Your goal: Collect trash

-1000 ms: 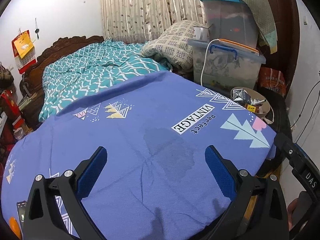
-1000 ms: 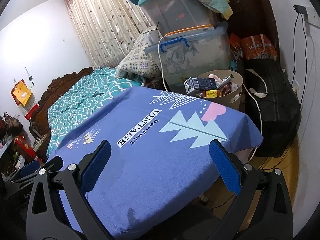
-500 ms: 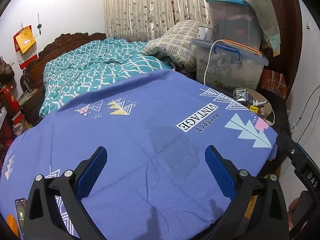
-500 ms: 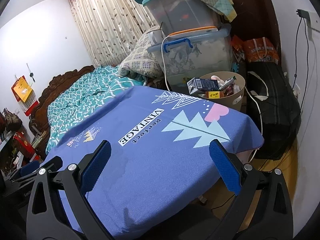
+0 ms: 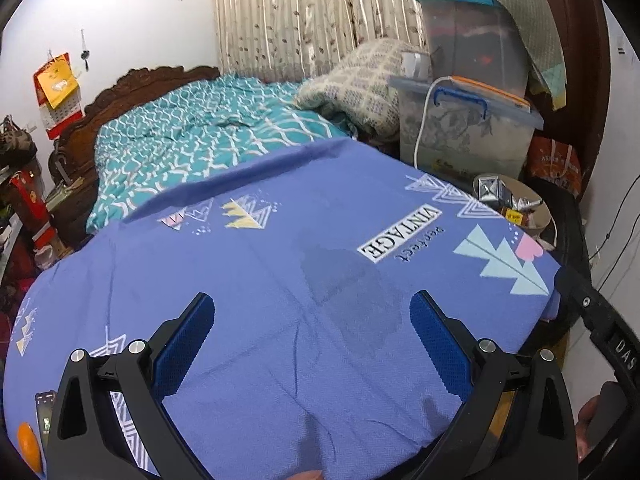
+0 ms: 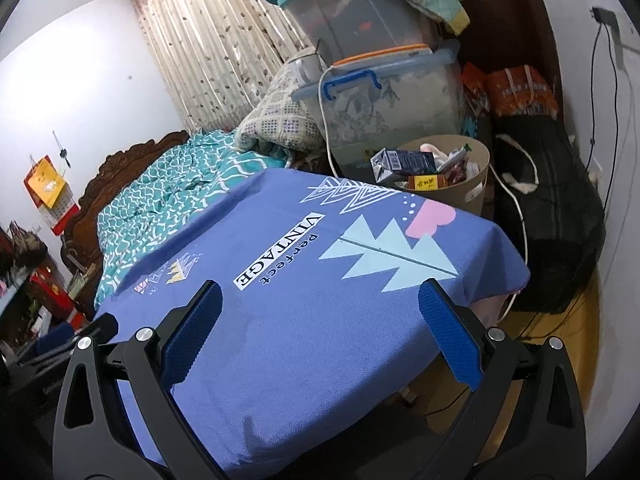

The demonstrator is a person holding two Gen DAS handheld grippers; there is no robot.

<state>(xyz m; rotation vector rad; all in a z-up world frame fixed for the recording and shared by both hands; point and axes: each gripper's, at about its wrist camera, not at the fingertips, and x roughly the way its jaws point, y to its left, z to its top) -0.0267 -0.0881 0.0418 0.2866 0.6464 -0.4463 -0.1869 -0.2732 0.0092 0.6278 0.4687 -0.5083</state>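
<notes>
Fingers of the left gripper (image 5: 311,338) are spread wide, nothing held between the blue pads; it is held over the blue printed cloth (image 5: 280,280) that covers the table. Right gripper (image 6: 320,326) is likewise spread and empty, held over the same cloth nearer the table's far corner. Trash is seen in a beige bin (image 6: 472,188) on the floor just beyond that corner: a blue-and-white carton (image 6: 404,162), an orange box (image 6: 426,181) and wrappers. Bin is set in front of stacked clear storage boxes (image 6: 392,96), beside a black bag (image 6: 548,216). A darker patch (image 5: 352,292) is marked on the cloth. A phone (image 5: 44,412) is seen at the cloth's near left edge.
</notes>
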